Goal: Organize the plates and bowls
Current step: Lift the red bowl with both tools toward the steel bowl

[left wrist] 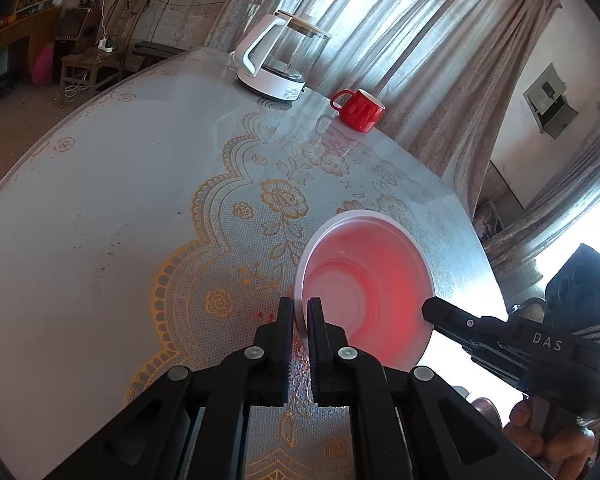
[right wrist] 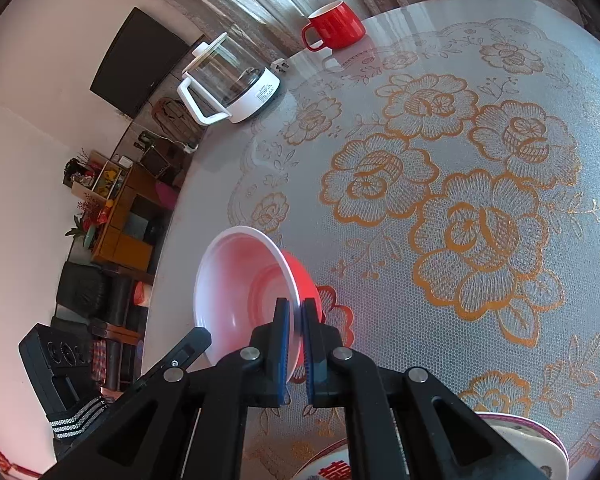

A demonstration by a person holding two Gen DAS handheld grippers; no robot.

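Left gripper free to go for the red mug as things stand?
Probably not. The left gripper is shut on the rim of the red bowl, which the right gripper also pinches. The red mug stands far across the table beside the kettle, path open.

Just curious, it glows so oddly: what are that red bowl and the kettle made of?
The red bowl looks like thin plastic, white inside: light shines pink through its wall. The kettle seems clear glass, see-through with reflections, on a glossy white, probably plastic, base and handle.

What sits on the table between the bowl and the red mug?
Nothing: bare patterned tablecloth runs from the bowl to the red mug, clearest in the left wrist view.
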